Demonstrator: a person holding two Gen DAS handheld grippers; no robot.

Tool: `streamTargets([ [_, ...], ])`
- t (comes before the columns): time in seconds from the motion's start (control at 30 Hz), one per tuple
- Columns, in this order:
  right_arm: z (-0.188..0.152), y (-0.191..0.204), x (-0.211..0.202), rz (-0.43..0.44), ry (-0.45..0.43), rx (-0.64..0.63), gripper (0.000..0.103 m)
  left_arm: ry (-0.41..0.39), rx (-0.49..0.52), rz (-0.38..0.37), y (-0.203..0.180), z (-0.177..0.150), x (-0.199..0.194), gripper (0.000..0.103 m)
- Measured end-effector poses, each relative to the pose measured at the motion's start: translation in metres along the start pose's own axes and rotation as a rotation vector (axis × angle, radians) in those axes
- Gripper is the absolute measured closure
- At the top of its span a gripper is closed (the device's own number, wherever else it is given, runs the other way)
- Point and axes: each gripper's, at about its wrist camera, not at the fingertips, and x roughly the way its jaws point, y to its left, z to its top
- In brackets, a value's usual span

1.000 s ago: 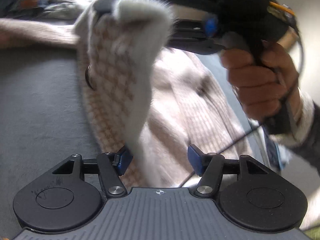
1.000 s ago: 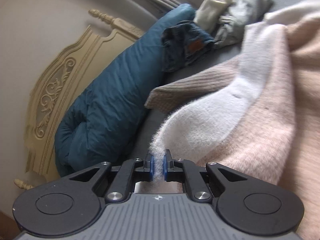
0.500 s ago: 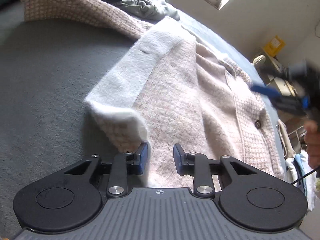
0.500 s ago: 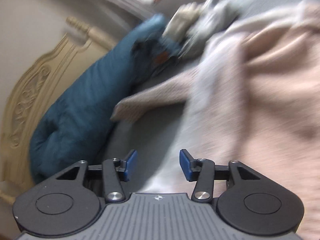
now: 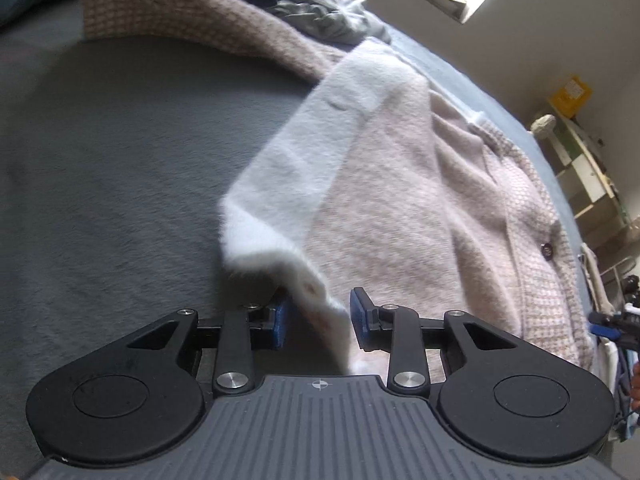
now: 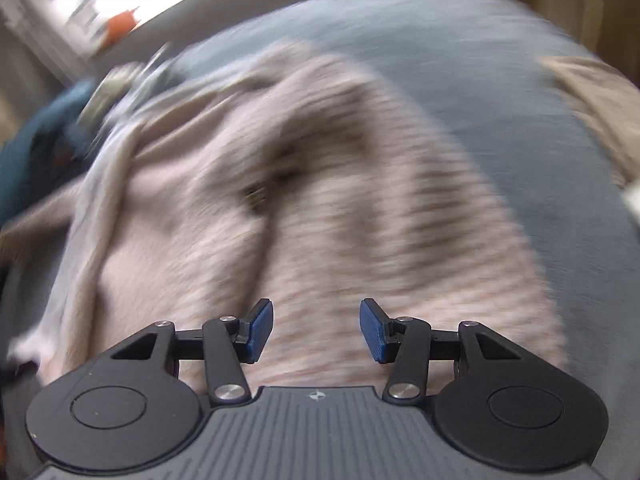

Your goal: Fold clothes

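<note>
Straddling cardigan (image 5: 380,200) hem: left tongs (image 5: 318,320) open; right tongs (image 6: 316,330) open above it

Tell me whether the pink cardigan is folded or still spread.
Partly folded: the cardigan has one side turned over, white inner face up; a sleeve lies outstretched.

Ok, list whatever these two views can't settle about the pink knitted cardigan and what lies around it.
- Right wrist view: motion blur smears the pink knitted cardigan; its buttons and folds are unreadable.
- Left wrist view: the cardigan's white fuzzy hem corner drops behind the left gripper, so contact with the fingers is unclear.
- Left wrist view: the right gripper is cut off by the frame edge.
- Left wrist view: the pile of clothes is too distant to identify.
</note>
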Motion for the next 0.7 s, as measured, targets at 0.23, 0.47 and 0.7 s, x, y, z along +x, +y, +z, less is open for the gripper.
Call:
streamTargets([
  [0.23, -0.030, 0.006, -0.014, -0.103, -0.014, -0.193, 0.032, 0.020, 0.017, 0.014, -0.012, -0.006, 0.010, 0.068],
  [0.47, -0.061, 0.013, -0.024, -0.214, -0.016, -0.407, 0.032, 0.014, 0.078, -0.002, -0.038, -0.004, 0.022, 0.066],
  [0.7, -0.085, 0.008, -0.004, -0.375, 0.006, -0.641, 0.087, 0.017, 0.088, 0.012, -0.043, -0.002, 0.027, 0.065],
])
